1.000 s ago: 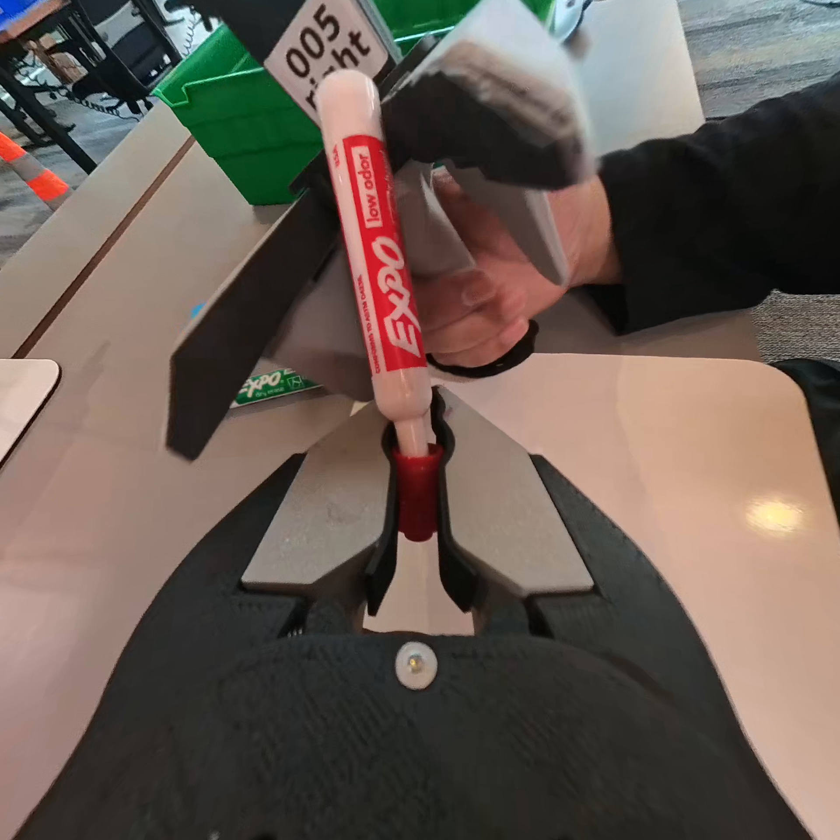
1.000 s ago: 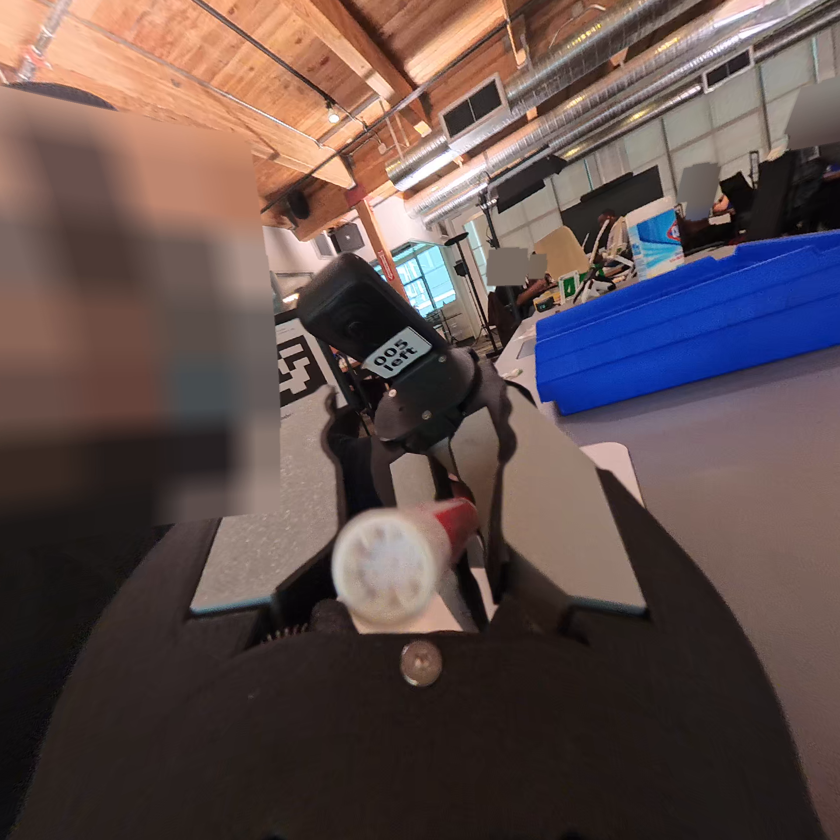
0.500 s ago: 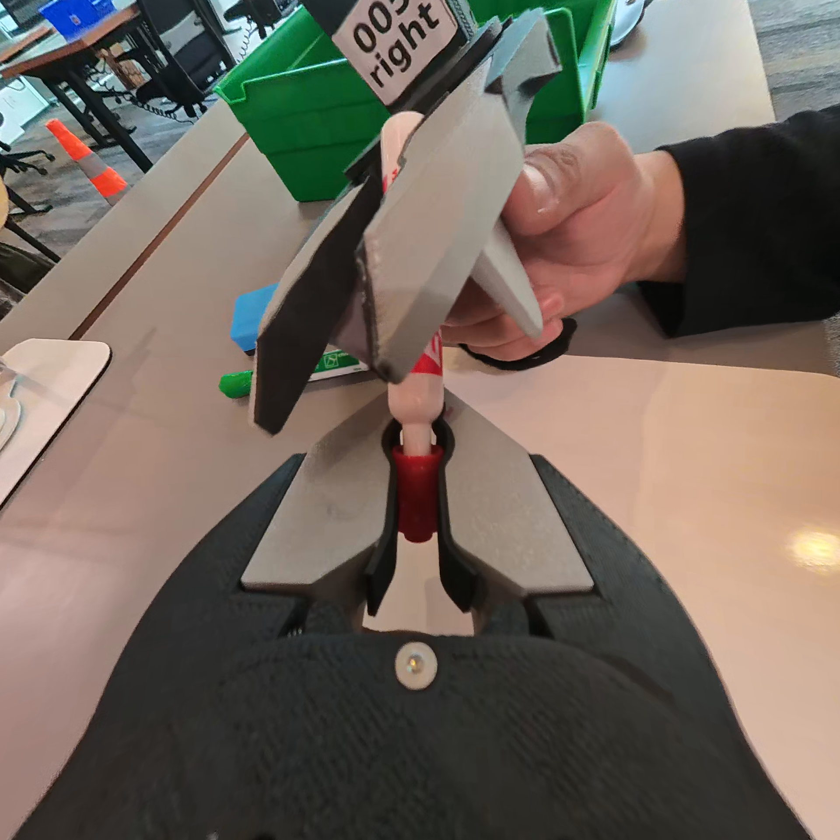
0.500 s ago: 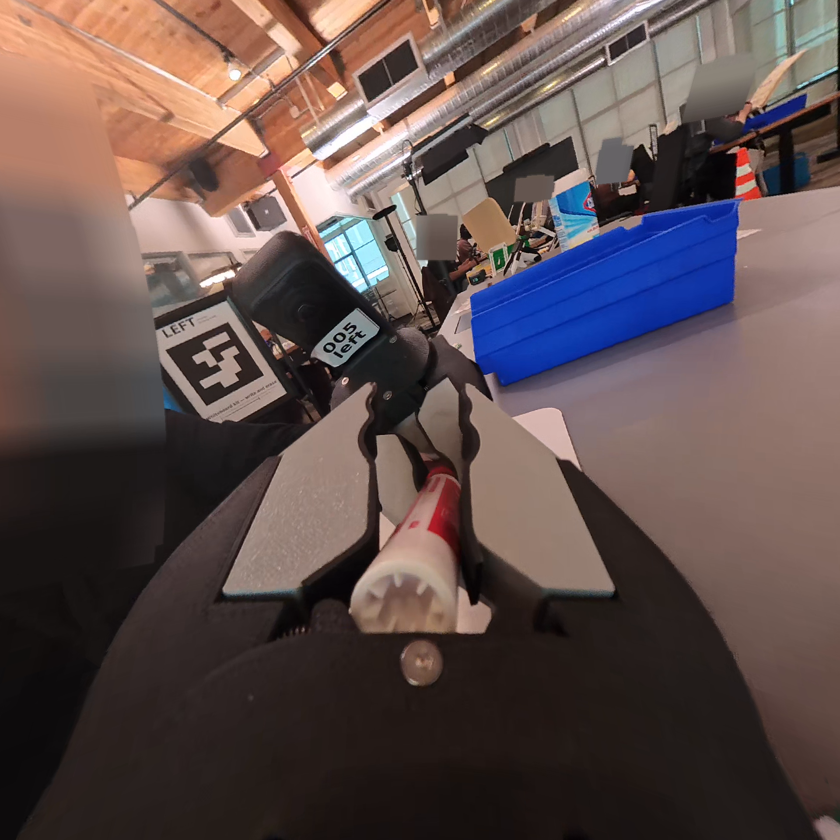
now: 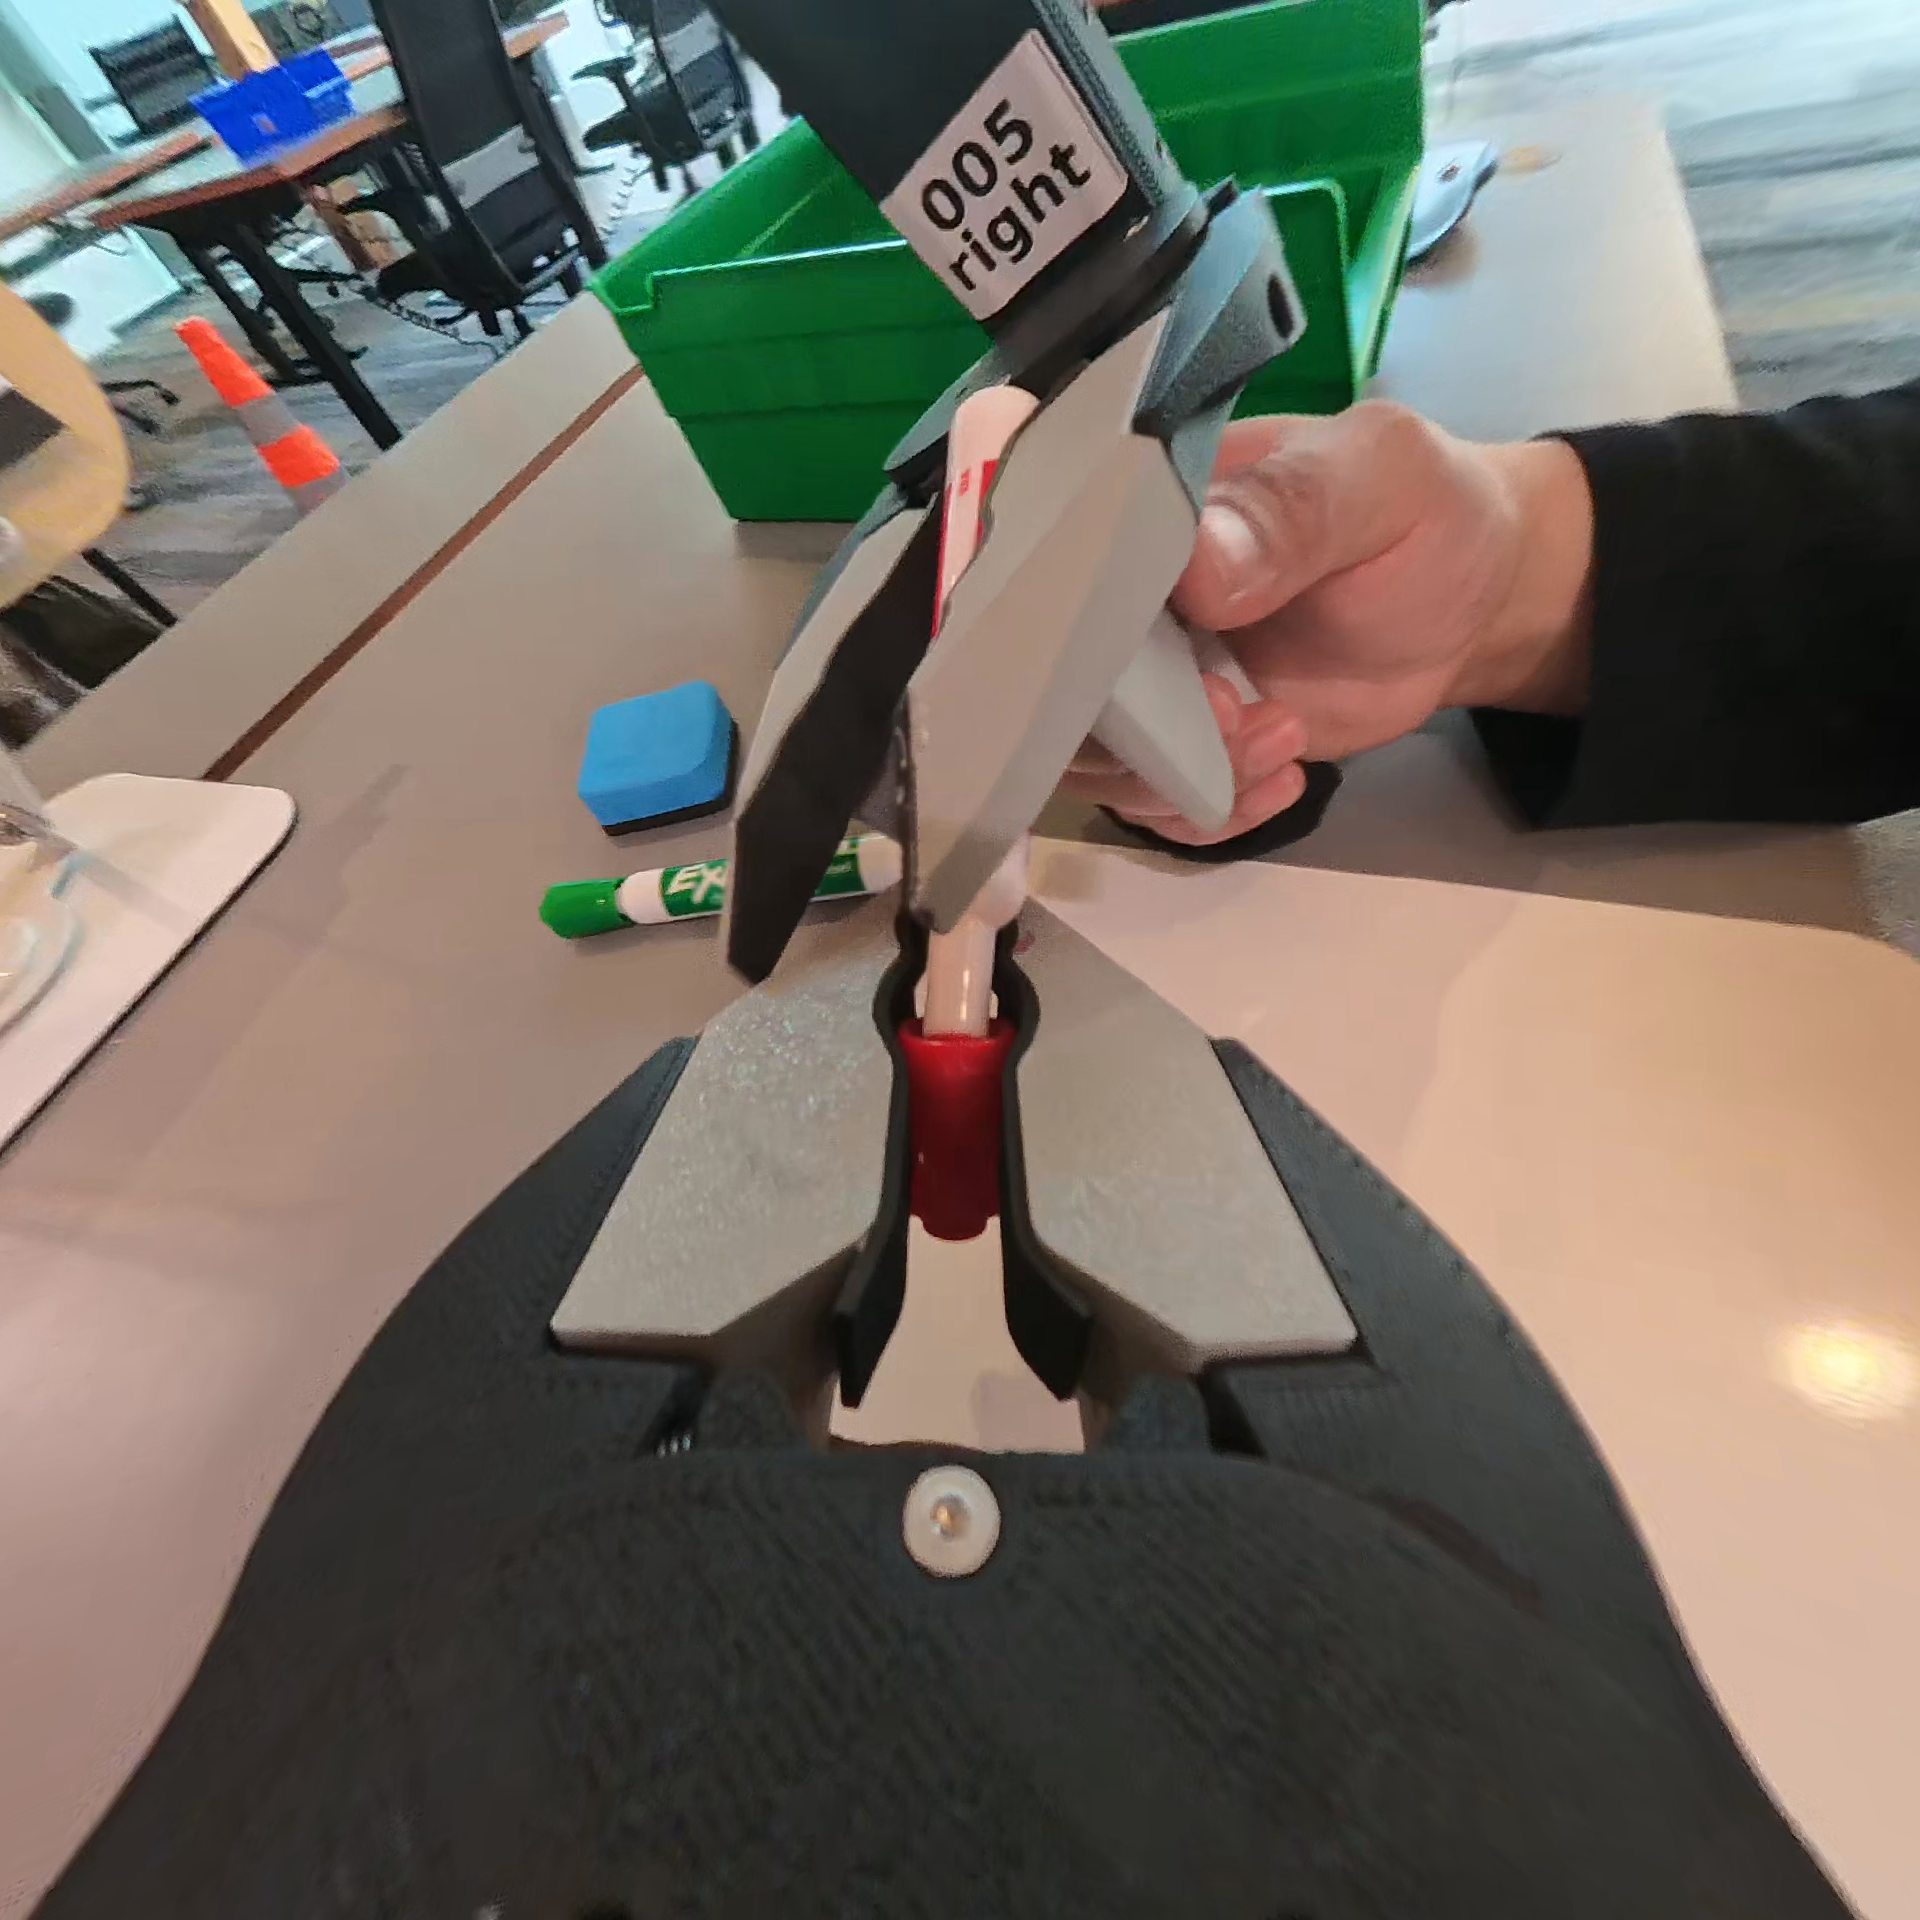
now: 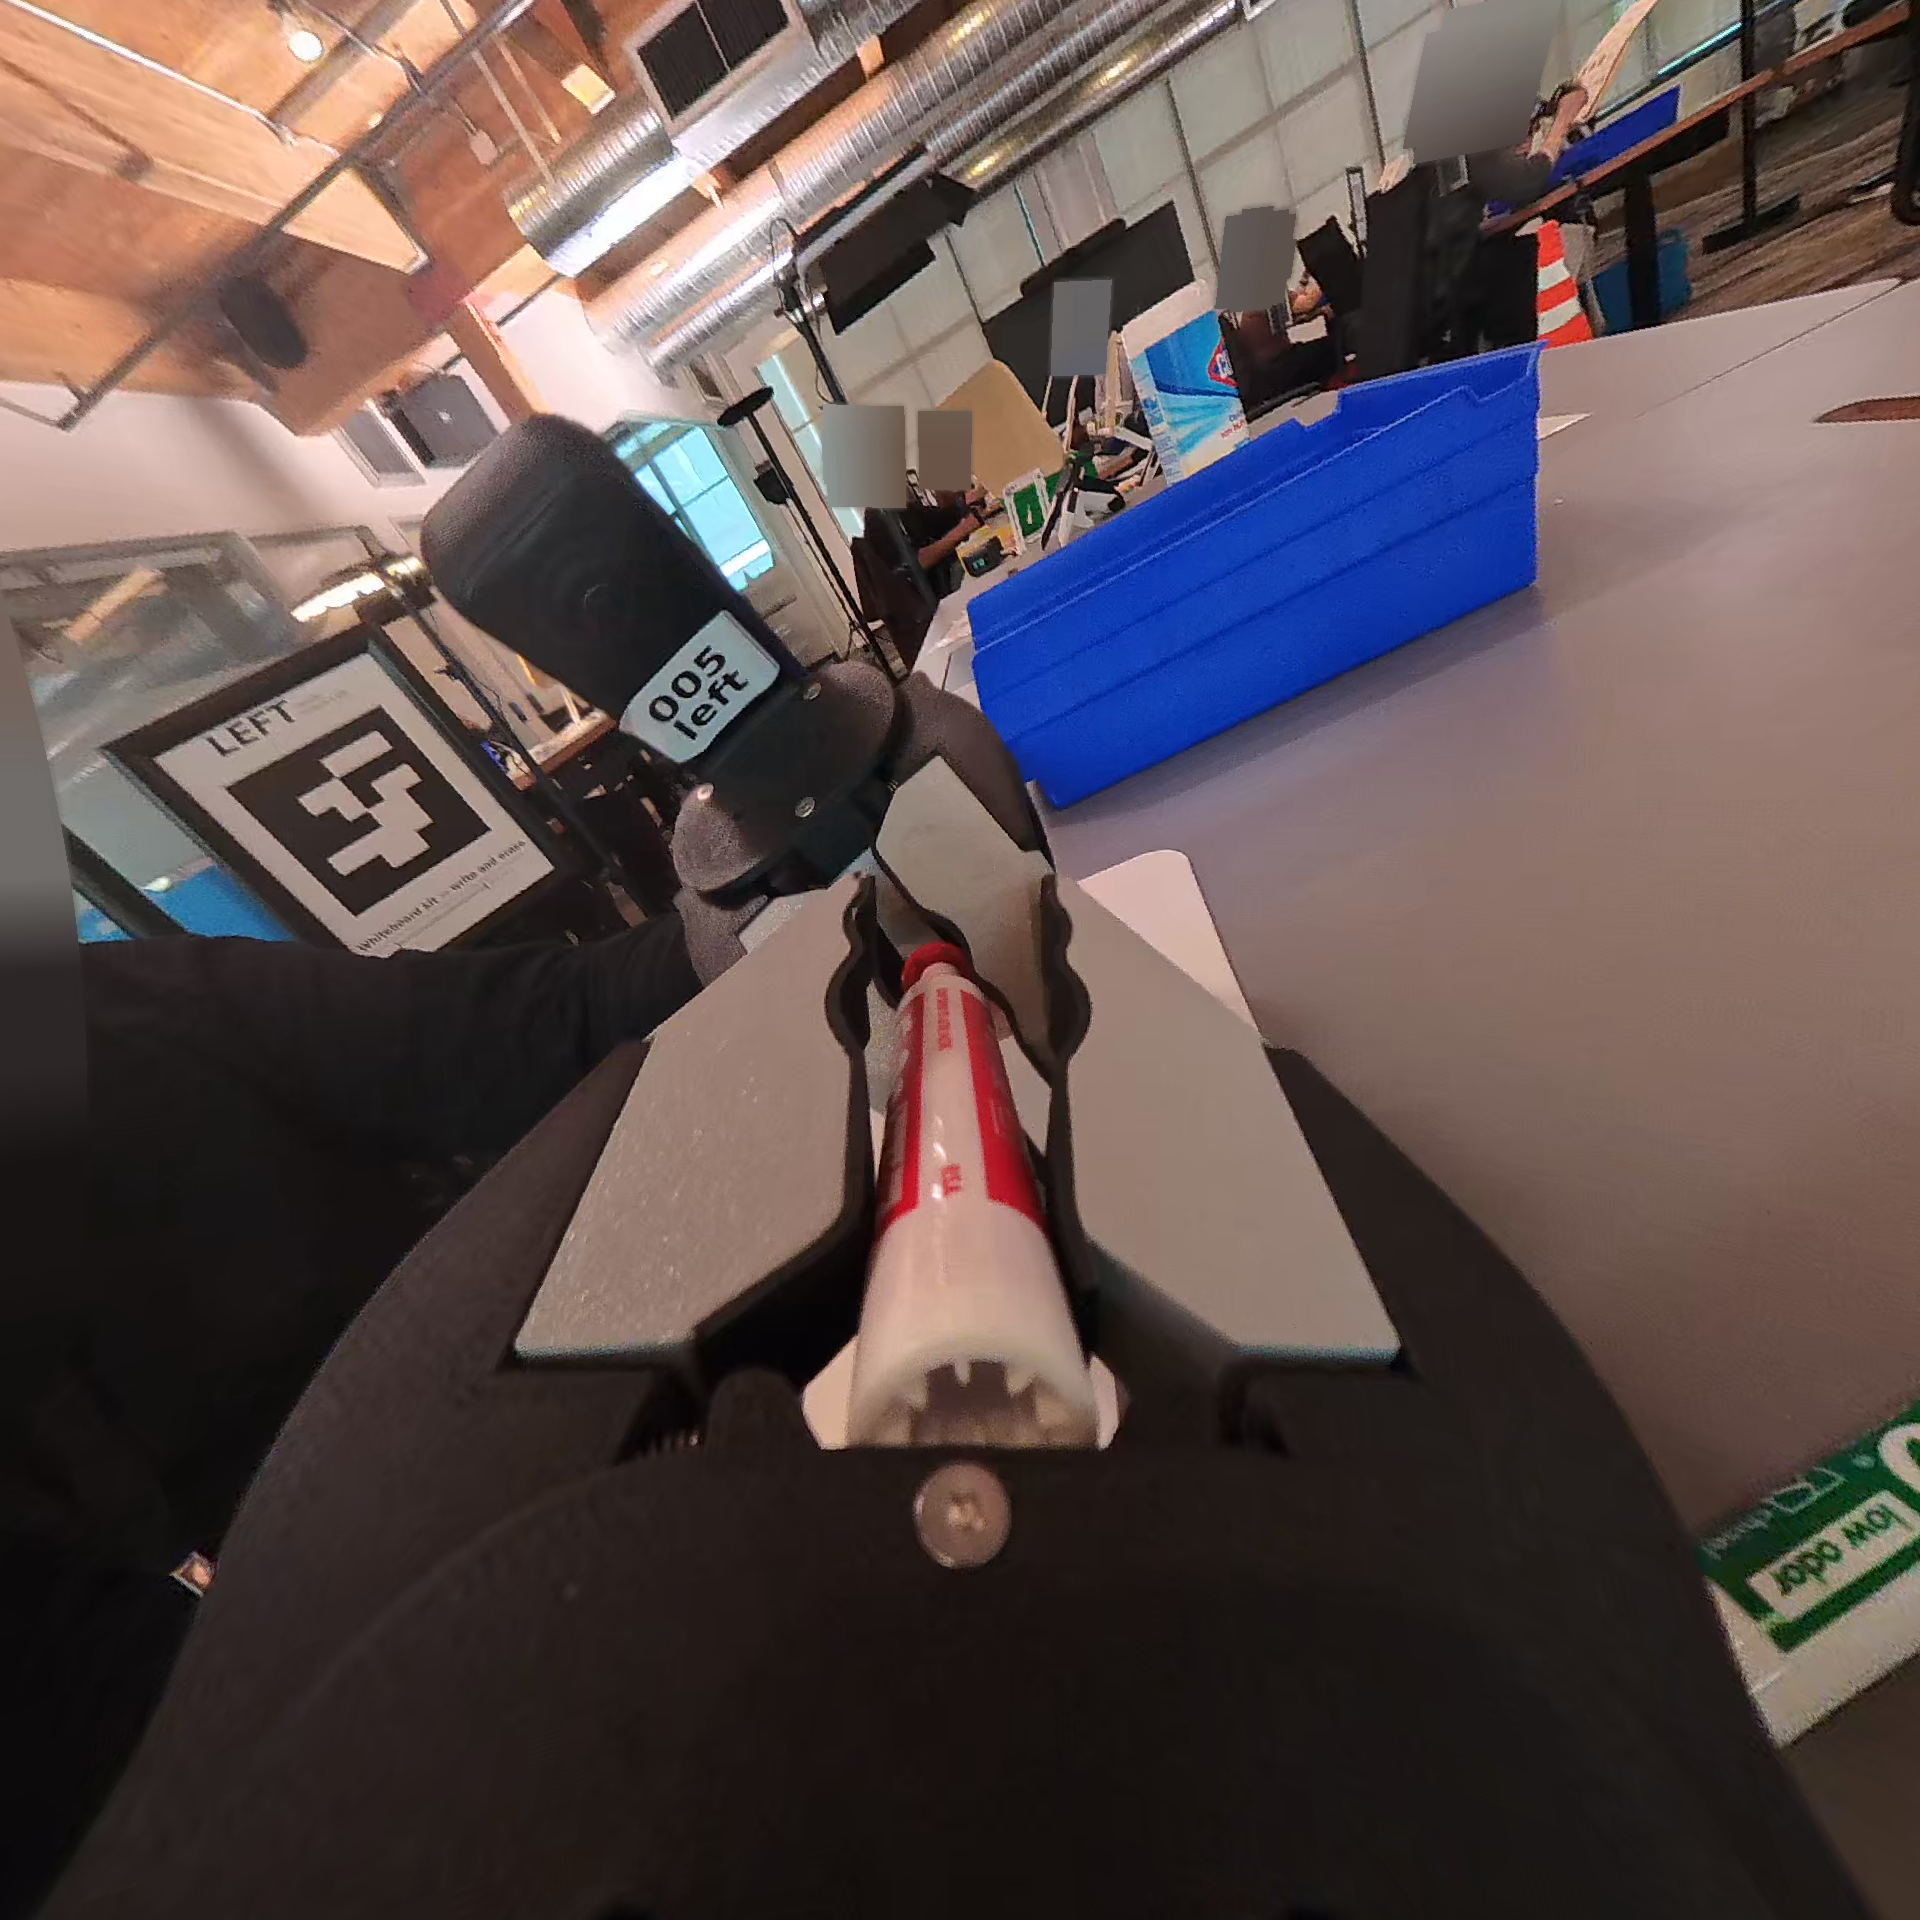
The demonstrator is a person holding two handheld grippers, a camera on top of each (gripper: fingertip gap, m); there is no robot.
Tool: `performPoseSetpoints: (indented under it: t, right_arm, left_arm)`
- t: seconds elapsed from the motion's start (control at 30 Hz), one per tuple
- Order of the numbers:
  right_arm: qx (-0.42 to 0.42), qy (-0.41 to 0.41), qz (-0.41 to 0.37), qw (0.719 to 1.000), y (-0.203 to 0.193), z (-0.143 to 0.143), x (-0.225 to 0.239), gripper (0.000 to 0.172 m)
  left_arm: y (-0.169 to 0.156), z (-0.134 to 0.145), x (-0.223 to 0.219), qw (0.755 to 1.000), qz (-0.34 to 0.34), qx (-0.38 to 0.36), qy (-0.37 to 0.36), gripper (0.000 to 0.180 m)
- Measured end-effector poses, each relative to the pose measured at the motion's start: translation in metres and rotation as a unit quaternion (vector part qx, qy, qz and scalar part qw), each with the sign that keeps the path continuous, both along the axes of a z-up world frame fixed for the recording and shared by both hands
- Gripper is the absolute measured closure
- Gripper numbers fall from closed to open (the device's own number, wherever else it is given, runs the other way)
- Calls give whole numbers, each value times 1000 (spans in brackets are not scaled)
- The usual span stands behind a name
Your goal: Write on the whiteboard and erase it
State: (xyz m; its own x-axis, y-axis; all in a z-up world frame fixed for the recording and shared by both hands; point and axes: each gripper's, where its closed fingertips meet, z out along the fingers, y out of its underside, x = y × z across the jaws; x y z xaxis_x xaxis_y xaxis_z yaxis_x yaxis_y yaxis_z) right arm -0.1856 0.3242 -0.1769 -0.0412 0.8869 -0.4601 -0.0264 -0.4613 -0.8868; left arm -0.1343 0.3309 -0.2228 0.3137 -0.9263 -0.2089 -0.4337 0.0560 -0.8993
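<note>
My left gripper [image 5: 956,940] is shut on the red cap [image 5: 951,1122] of a white and red marker. It holds the marker up over the whiteboard [image 5: 1455,1091]. The marker's body [image 6: 956,1195] lies lengthwise between the fingers of my right gripper [image 6: 956,914]. Slim gaps show beside the body, so the right gripper's pads do not press on it and it stands open. In the left wrist view the right gripper [image 5: 842,935] comes down from above, and one black pad face stands clear of the marker.
A blue eraser [image 5: 655,758] and a green marker [image 5: 644,894] lie on the table left of the board. A green bin [image 5: 779,343] stands behind them. A blue bin [image 6: 1247,623] stands farther off. A person's hand [image 5: 1351,582] holds the right gripper. There is about 6 centimetres between the tips of the two grippers.
The right gripper swung round until the marker body lay along its fingers, and its jaws narrowed around it. The left gripper kept hold of the red cap.
</note>
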Motion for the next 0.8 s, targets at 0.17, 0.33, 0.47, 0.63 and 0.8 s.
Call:
performPoseSetpoints:
  t: [0.17, 0.33, 0.47, 0.63, 0.8]
  right_arm:
    - [-1, -19, -15, 1000, 5, -7, 0, 142]
    - [14, -31, -29, 999, 7, -8, 2, 142]
    - [19, -44, -35, 998, 8, -12, 2, 142]
    - [58, -64, -50, 995, 7, -13, 1, 142]
    - [94, -88, -67, 989, 7, -16, 2, 142]
  left_arm:
    - [6, -7, -2, 1000, 15, 10, 18, 172]
    - [10, -1, -6, 1000, 27, 4, 2, 172]
    - [11, -6, -6, 999, 30, 7, 15, 172]
    - [12, -7, -5, 999, 32, 13, 17, 173]
    - [14, -9, -5, 998, 40, 36, 30, 173]
